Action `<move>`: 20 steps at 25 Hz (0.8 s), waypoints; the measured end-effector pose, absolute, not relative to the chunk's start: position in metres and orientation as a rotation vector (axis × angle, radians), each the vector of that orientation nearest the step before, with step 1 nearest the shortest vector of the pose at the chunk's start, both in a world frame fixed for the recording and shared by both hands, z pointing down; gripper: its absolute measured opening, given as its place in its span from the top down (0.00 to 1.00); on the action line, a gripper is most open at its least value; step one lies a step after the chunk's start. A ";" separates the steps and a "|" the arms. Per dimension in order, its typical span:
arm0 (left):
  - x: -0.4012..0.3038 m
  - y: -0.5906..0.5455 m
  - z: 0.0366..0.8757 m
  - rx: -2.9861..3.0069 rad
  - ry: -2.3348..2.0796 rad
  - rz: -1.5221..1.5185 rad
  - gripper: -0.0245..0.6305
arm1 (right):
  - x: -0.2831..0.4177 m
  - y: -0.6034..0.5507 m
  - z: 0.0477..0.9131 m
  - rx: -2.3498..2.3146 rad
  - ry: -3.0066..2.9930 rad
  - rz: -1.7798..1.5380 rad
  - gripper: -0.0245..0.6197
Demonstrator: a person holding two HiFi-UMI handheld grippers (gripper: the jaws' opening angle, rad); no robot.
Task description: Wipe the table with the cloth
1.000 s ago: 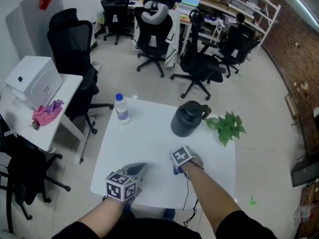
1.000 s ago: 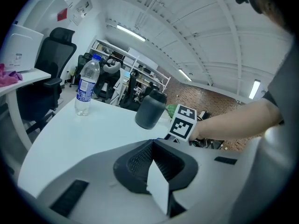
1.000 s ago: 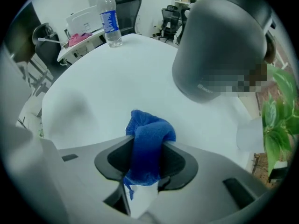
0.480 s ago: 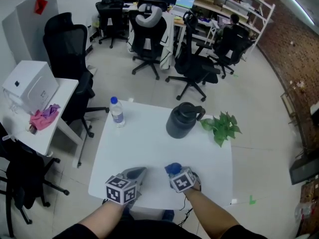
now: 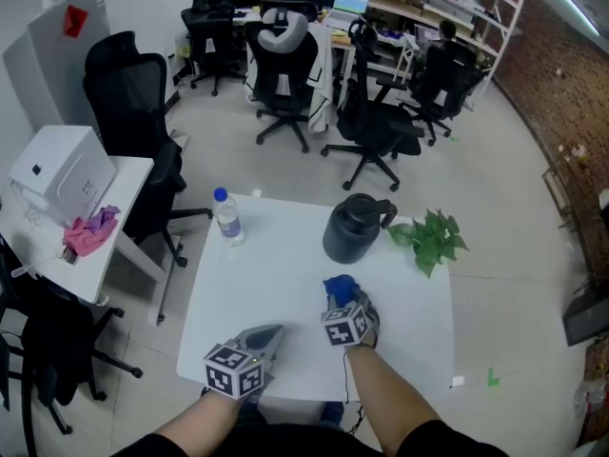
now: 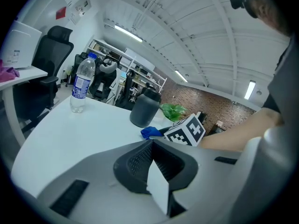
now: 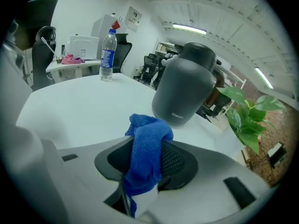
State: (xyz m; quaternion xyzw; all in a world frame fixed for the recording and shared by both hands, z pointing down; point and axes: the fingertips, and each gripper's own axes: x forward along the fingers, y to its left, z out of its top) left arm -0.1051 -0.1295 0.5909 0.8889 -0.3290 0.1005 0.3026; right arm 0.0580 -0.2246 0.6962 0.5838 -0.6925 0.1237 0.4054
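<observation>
Near table (image 5: 276, 274) edge: left tool (image 5: 265, 336), jaws together, empty. Further in: right tool (image 5: 344, 303) clamped partway on bunched blue cloth (image 5: 339, 287), just short of dark jug (image 5: 350, 228). Far corners: water bottle (image 5: 226, 217) left, plant (image 5: 433, 238) right.

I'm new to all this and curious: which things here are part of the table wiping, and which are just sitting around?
In use: blue cloth, white table.
Just lying about: water bottle, dark jug, green plant.
</observation>
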 end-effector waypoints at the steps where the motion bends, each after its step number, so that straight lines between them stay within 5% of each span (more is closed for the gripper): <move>1: -0.106 -0.129 0.591 2.354 -0.875 0.267 0.96 | 0.059 -0.227 0.700 1.464 -1.732 0.313 0.73; 20: -0.094 -0.128 0.595 2.349 -0.843 0.264 0.96 | 0.048 -0.146 0.717 1.452 -1.832 0.534 0.75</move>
